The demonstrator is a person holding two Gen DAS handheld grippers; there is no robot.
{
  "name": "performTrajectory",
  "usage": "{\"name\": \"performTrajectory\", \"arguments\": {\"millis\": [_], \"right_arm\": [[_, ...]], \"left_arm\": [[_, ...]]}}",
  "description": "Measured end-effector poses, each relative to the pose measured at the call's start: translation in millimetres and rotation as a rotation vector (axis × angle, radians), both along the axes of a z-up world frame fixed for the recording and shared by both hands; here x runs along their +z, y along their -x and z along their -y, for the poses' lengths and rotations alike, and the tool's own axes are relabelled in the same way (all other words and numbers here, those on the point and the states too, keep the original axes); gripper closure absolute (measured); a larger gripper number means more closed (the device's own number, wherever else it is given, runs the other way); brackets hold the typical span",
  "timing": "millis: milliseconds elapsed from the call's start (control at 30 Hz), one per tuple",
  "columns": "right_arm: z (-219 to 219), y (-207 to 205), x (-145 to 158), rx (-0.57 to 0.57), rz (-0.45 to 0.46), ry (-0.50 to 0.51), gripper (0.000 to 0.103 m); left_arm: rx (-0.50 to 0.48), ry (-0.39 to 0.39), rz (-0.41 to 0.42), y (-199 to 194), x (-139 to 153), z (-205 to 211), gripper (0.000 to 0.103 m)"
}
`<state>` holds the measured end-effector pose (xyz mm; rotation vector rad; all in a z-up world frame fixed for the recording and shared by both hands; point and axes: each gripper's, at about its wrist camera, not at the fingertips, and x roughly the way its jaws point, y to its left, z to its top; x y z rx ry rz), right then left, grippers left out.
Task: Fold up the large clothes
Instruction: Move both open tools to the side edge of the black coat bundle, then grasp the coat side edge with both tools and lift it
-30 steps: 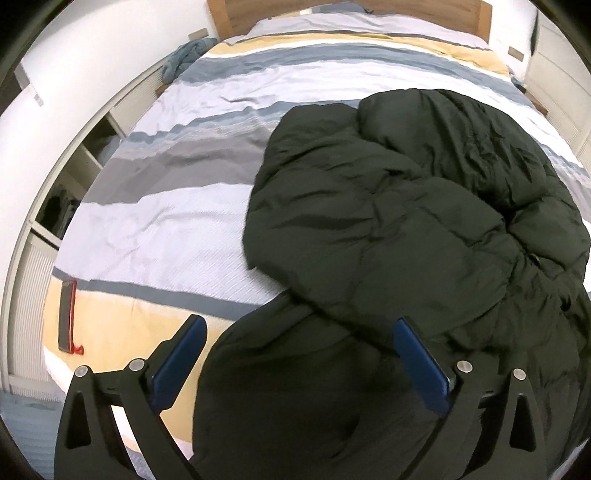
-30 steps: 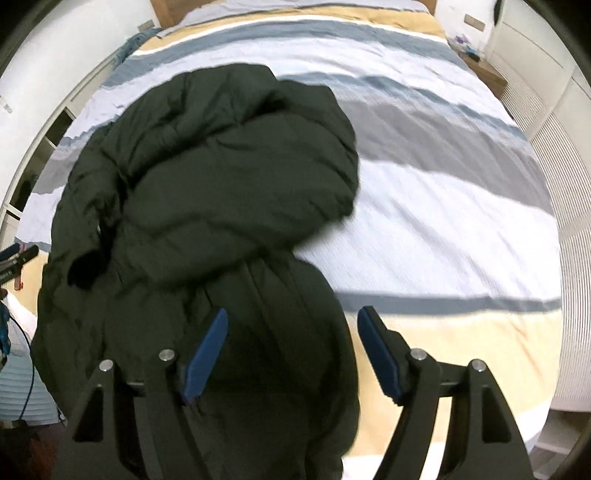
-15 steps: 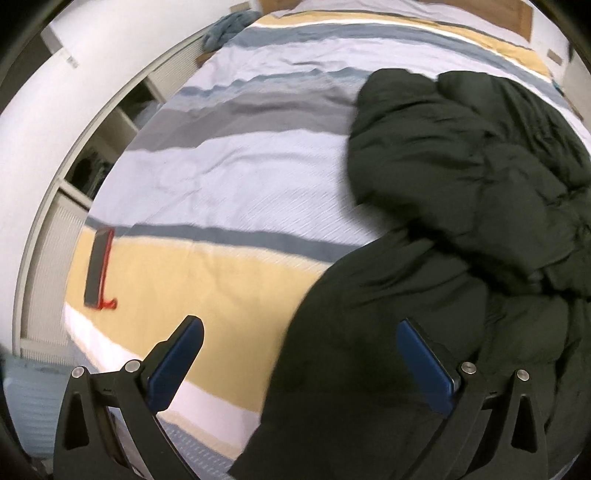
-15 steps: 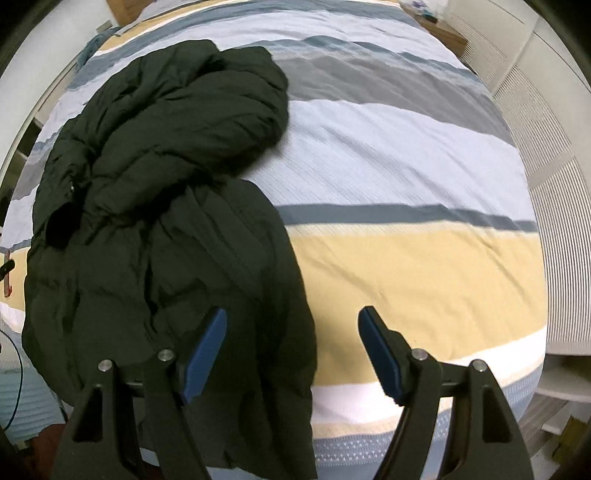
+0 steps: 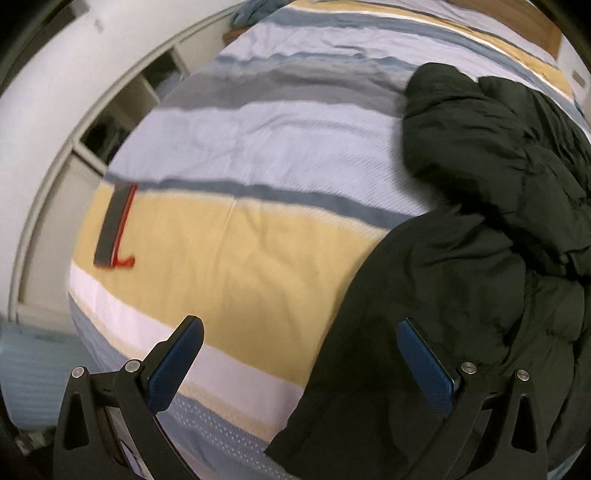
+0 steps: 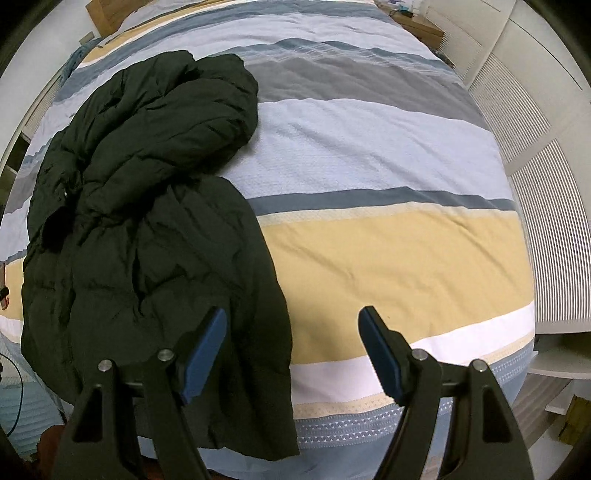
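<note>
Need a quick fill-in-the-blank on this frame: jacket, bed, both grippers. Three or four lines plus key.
1. The dark jacket lies crumpled on a striped ____.
2. The left gripper holds ____.
3. The jaws of the right gripper stand ____.
4. The jacket's lower edge hangs over the bed's near ____.

Missing words: bed; nothing; open; edge

A bedroom in a home is shown. A wide bed (image 6: pixel 388 155) is covered by a duvet striped in blue, grey, yellow and white, and a wooden headboard (image 6: pixel 107 14) is seen at its far edge. White louvred wardrobe doors (image 6: pixel 546 206) and open shelving (image 5: pixel 122 110) are set along its sides.
</note>
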<state>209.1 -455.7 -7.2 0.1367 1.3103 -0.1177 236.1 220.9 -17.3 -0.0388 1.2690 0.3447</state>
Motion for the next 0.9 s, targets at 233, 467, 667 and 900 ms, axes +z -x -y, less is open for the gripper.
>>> {"name": "performTrajectory", "arguments": {"millis": [233, 467, 667, 900], "right_arm": [[5.4, 12.8, -13.6, -0.023, -0.043, -0.012, 0.030], [-7.9, 26.2, -46.6, -0.005, -0.118, -0.068, 0.030], [-14.1, 35.3, -75.3, -0.013, -0.170, -0.130, 0.030], [-12.0, 44.9, -104.5, -0.053, -0.206, -0.208, 0.030]], "left_arm": [[-0.008, 0.147, -0.055, 23.5, -19.0, -22.2, 0.001], [-0.018, 0.342, -0.105, 41.7, -55.8, -17.0, 0.001], [-0.007, 0.445, -0.144, 49.1, -85.1, -7.1, 0.001], [0.074, 0.562, -0.153, 56.6, -107.1, -5.6, 0.001]]}}
